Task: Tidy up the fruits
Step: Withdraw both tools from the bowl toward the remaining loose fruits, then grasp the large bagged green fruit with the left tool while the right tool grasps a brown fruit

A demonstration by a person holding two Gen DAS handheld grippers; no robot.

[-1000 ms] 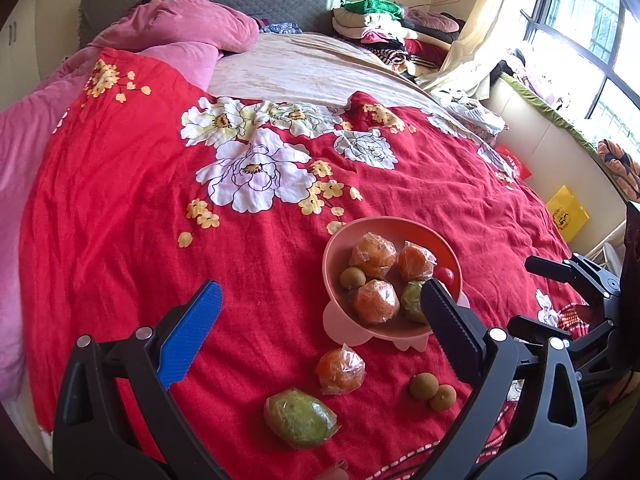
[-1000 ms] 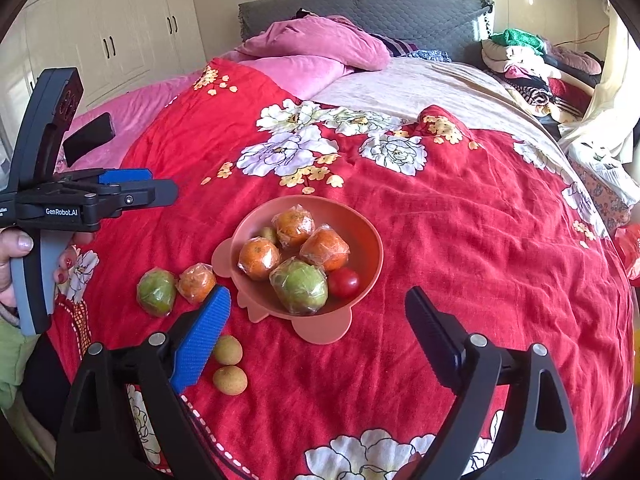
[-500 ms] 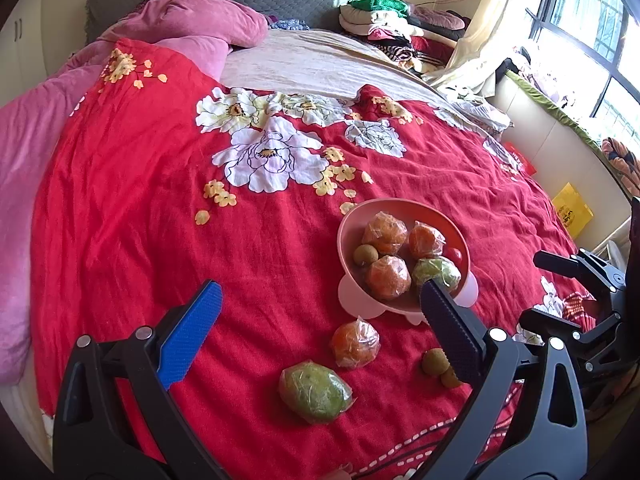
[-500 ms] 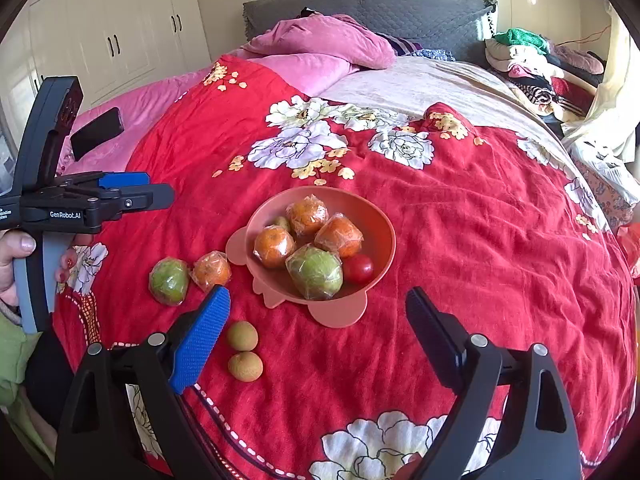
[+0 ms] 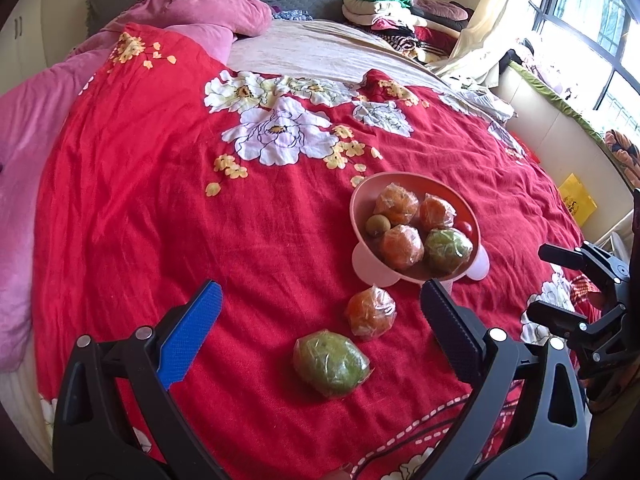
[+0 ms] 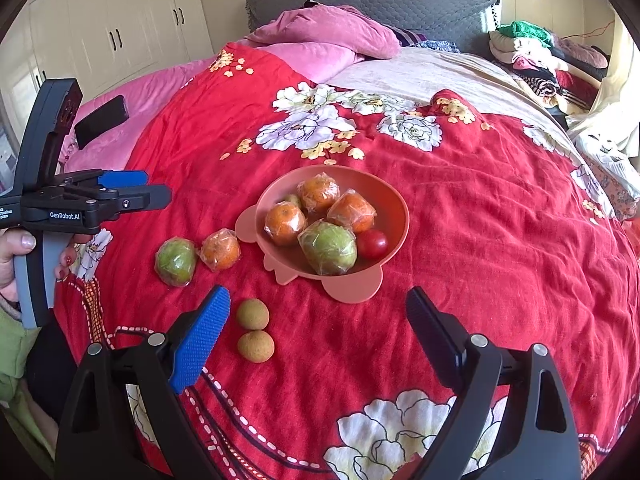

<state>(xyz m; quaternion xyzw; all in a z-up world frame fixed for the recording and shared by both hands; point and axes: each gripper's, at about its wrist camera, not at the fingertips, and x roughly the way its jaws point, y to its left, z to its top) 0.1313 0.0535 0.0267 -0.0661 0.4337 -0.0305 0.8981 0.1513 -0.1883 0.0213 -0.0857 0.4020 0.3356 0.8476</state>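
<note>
Both tongs are gaping wide and carrying nothing: left gripper [image 5: 320, 332] is hovering over the wrapped green fruit [image 5: 330, 362] lying beside the bowl [image 5: 362, 196], risking slipping on film or rolling it across the soft blanket [image 5: 160, 200].

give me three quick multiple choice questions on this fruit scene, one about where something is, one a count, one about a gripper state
1. Where do the two small tan round fruits lie?
A. in the bowl
B. on the red bedspread in front of the bowl
C. on the pink pillow

2. How many plastic-wrapped orange fruits are in the pink bowl?
A. one
B. three
C. five

3. How is the right gripper?
A. open, nothing between its jaws
B. shut on a wrapped green fruit
C. shut on the bowl's rim

Key: 1 B, they sit side by side on the red bedspread, outside the bowl. 2 B, three wrapped orange fruits show beside one wrapped green fruit and a red tomato. 3 A, its jaws stand wide apart over bare cloth.
</note>
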